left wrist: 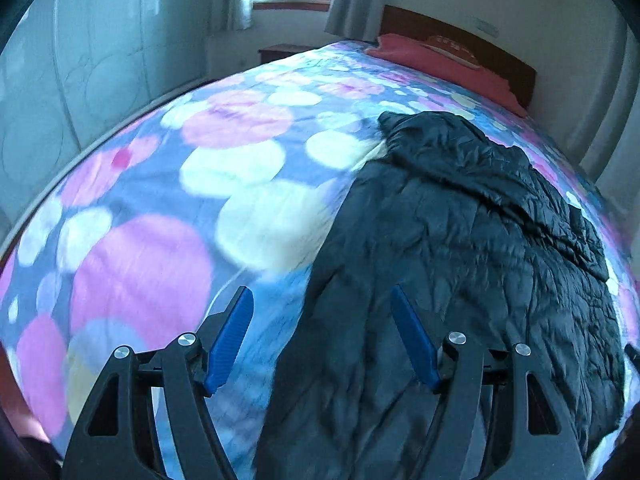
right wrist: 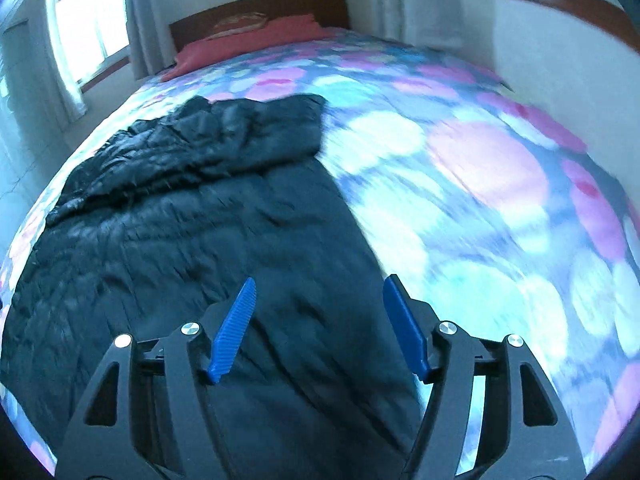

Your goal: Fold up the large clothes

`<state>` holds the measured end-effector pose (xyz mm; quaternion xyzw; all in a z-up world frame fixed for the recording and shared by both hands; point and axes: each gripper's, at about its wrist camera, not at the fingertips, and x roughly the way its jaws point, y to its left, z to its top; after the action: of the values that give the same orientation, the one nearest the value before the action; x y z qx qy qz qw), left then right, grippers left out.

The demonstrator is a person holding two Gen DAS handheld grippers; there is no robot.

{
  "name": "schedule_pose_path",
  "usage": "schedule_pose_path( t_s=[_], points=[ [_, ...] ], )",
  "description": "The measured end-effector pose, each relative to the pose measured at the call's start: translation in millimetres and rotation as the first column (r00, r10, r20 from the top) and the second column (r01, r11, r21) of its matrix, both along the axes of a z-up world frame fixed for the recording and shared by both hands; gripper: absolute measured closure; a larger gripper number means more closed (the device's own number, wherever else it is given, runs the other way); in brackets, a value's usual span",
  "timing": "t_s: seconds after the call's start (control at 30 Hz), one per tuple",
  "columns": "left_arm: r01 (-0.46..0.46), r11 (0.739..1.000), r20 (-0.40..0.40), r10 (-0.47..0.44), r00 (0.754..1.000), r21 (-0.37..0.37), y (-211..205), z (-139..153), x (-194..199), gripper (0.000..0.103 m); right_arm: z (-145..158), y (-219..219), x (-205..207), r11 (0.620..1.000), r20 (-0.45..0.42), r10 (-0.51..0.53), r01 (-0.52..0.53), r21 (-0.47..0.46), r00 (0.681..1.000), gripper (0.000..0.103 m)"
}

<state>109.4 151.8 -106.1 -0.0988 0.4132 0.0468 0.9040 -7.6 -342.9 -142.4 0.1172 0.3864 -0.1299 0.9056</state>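
Note:
A large black quilted jacket lies spread on the bed, crumpled at its far end. In the right wrist view the same jacket fills the left half. My left gripper hovers open above the jacket's near left edge, with nothing between its blue pads. Over the jacket's near right edge my right gripper also stands open and holds nothing. Both views are blurred by motion.
The bed cover has pink, white and blue circles and reaches the bed's edges. A red pillow lies by the wooden headboard. Curtains, windows and white walls surround the bed; a small nightstand stands in the far corner.

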Motion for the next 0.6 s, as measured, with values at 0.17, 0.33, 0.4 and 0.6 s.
schedule_pose_path(
  t_s=[0.17, 0.33, 0.4, 0.6],
  points=[
    [-0.003, 0.996, -0.041, 0.000, 0.999, -0.084, 13, -15, -30, 0.031, -19, -12, -42, 0.999, -0.037, -0.034, 0.035, 0.034, 0.999, 0.037],
    [-0.009, 0.986, -0.088, -0.006, 0.996, -0.168, 19, -32, -48, 0.031, -34, -16, -66, 0.996, -0.057, -0.043, 0.048, 0.079, 0.997, 0.037],
    [0.000, 0.981, -0.097, -0.020, 0.995, -0.194, 16, -38, -53, 0.031, -37, -15, -70, 0.994, -0.054, -0.048, 0.053, 0.098, 0.997, 0.037],
    [0.058, 0.981, -0.069, -0.072, 0.995, -0.185, -5, -42, -58, 0.031, -45, -9, -73, 0.982, -0.043, -0.023, 0.031, 0.186, 0.999, 0.054]
  ],
)
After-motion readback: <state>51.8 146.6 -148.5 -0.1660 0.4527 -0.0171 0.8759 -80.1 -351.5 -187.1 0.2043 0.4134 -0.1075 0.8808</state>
